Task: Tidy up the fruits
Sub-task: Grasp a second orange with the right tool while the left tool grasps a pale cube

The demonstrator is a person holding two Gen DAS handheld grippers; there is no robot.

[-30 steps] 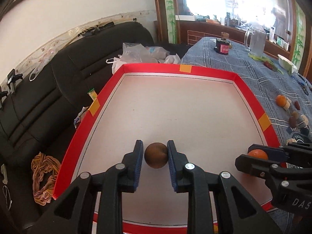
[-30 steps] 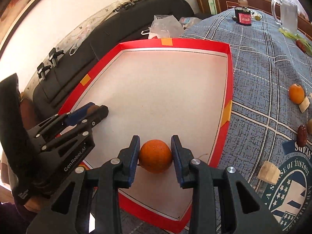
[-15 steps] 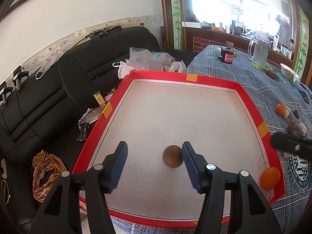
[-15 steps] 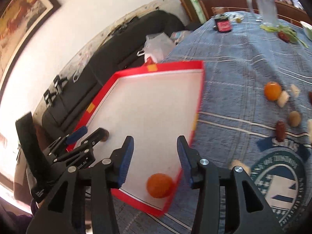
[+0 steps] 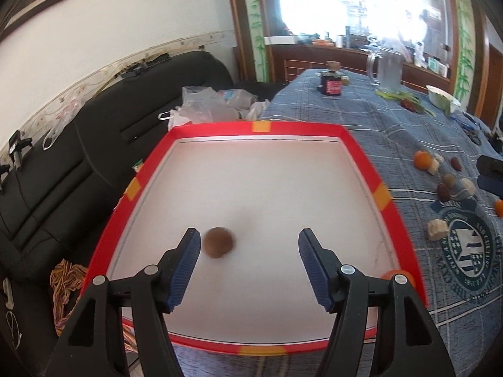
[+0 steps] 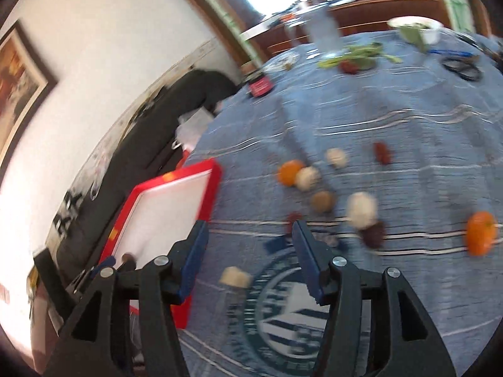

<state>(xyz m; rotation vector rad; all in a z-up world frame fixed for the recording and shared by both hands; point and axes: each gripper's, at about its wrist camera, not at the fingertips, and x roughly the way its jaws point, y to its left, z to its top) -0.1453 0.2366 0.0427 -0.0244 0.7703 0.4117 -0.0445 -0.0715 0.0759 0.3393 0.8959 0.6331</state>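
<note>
A blue plaid cloth covers the table (image 5: 361, 119). On it lie a red-rimmed tray (image 5: 385, 194), loose oranges (image 6: 480, 233), brown fruits (image 6: 321, 201) and pale chunks (image 6: 361, 209), a glass pitcher (image 5: 388, 69), a dark jar (image 5: 330, 83) and a white bowl (image 5: 441, 100).

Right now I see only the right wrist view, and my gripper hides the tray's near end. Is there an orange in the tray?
Observer: Yes, an orange sits in the near right corner of the tray, partly behind the left gripper.
Operator: Is that gripper holding anything?
Observer: No, its jaws stand wide open with nothing between them.
Operator: Where is the brown fruit?
Observer: The brown fruit lies loose on the tray floor, close beside that gripper's left finger.
</note>
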